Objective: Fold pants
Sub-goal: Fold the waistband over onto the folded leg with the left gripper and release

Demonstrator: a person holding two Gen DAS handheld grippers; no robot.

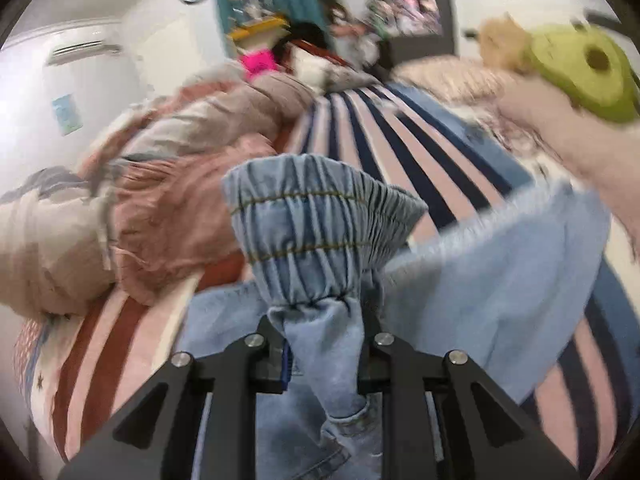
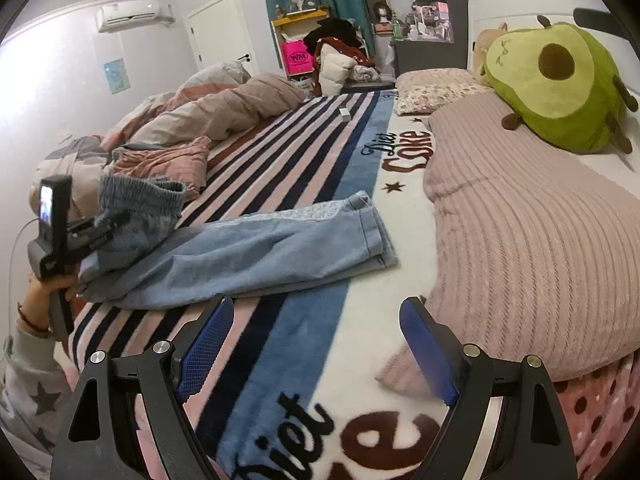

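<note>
- Now my left tongs (image 1: 320, 344) pinch the light blue denim pants (image 2: 248, 248) just below the elastic waistband (image 1: 320, 208); the legs lie on the striped bed blanket (image 2: 288, 160).
- My right tongs (image 2: 316, 340) are spread, holding nothing.
- Denim looks soft, fairly heavy; I would grip the hems (image 2: 376, 236).

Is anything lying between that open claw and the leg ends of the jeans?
Nothing visible. The right claw hangs open over bare striped blanket, and the jeans lie flat ahead. The left claw holds their waist end.
</note>
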